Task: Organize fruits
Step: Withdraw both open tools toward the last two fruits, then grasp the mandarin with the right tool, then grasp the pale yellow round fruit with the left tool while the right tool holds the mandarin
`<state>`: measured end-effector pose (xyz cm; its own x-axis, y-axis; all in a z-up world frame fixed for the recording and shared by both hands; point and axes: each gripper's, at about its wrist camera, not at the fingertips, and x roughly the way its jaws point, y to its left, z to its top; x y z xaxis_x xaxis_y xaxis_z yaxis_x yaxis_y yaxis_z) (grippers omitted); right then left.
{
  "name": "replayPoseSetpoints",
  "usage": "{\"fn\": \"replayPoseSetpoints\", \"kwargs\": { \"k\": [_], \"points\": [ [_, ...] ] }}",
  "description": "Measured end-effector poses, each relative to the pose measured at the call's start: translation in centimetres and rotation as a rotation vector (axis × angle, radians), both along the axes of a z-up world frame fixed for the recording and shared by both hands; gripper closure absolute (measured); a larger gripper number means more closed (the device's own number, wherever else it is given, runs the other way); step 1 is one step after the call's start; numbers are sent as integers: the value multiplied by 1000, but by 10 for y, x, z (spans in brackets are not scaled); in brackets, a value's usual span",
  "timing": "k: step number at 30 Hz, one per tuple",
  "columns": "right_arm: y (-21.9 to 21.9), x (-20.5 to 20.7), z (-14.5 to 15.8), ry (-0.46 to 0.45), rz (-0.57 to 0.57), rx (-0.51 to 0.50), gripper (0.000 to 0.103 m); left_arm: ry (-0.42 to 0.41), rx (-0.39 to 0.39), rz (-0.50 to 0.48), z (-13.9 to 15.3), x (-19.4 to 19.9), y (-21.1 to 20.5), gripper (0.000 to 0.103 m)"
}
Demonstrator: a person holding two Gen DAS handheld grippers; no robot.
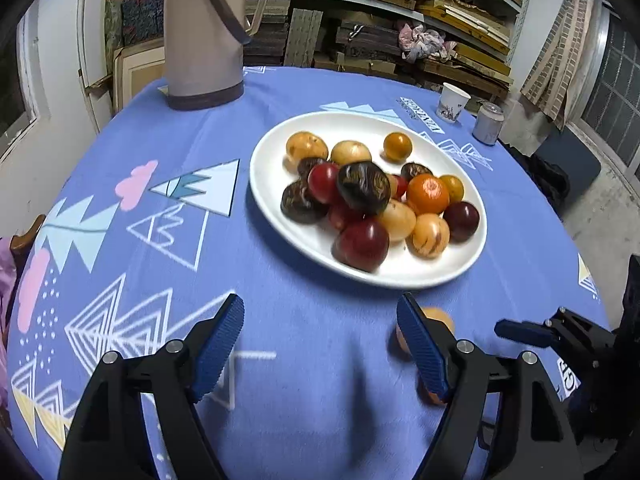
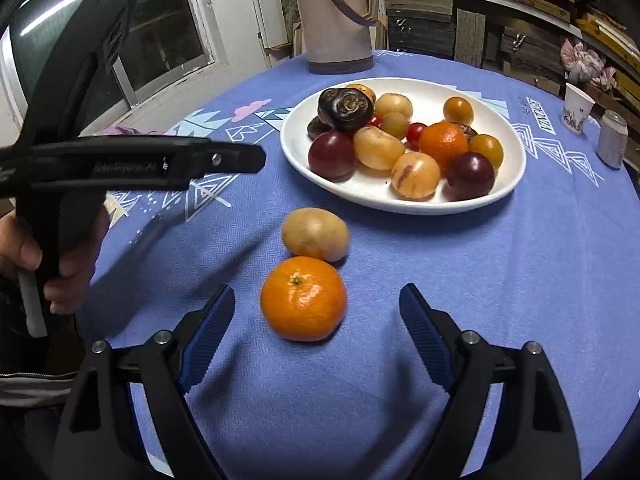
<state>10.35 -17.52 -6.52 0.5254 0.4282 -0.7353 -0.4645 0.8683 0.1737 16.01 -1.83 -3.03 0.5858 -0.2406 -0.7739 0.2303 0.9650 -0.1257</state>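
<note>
Presently, with both the right gripper and left gripper held apart and empty, the tangerine is seen touching a yellow fruit on the table near the plate; a careless closure could likely set either rolling.

Plate: white, heaped with mixed fruit. Mandarin and tan fruit touching, on cloth just before plate.

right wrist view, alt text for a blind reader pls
An open right tool faces a mandarin touching a tan fruit on a blue tablecloth. Behind, a white plate holds mixed fruit.
</note>
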Motion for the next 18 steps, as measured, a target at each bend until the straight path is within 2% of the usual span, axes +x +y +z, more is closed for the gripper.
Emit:
{"fn": "replayPoseSetpoints", "kwargs": {
  "k": [4,6,8,11,14,18],
  "points": [
    [8,4,-5,7,-7,-24,22,18,0,9,-5,-3,5,23],
    [12,6,-8,15,-12,-40,32,20,1,17,-5,-3,8,23],
    [17,9,-13,33,1,-56,55,24,0,25,-6,-2,10,23],
    [23,9,-15,23,6,-82,56,30,-1,22,-7,-3,10,23],
    [15,10,-15,42,8,-46,56,36,10,-2,-9,-6,4,23],
    [-13,10,-10,40,-52,-2,56,50,17,-45,-14,-8,-10,23]
  ]
}}
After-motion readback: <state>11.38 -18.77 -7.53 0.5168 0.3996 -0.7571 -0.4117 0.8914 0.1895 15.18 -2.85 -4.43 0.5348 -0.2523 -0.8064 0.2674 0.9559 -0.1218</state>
